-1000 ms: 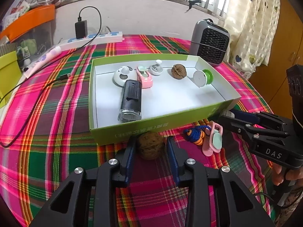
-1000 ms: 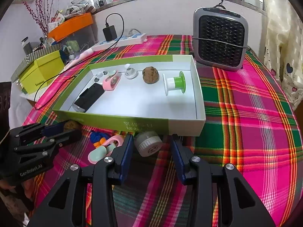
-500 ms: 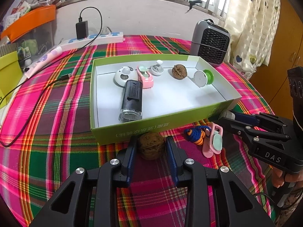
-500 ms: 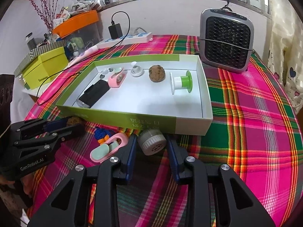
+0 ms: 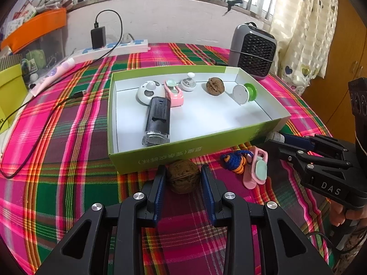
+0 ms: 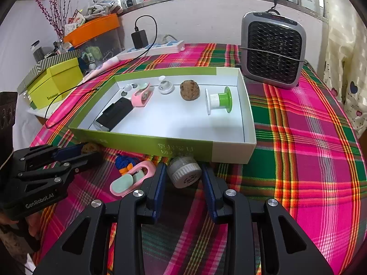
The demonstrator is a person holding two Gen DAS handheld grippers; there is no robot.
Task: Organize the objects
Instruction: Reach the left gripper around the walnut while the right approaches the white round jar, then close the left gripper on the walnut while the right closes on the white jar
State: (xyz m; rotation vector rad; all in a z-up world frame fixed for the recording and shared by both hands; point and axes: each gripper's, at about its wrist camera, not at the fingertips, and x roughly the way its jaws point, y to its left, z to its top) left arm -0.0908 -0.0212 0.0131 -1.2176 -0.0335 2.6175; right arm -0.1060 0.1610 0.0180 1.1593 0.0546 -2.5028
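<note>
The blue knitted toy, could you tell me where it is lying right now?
In the left wrist view, the blue knitted toy lies on the tablecloth just outside the green box's front wall, touching the pink clip.

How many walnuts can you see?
2. One walnut sits inside the green box, near its back wall. The other walnut is on the tablecloth in front of the box, between the fingers of the left gripper. None seem hidden.
</note>
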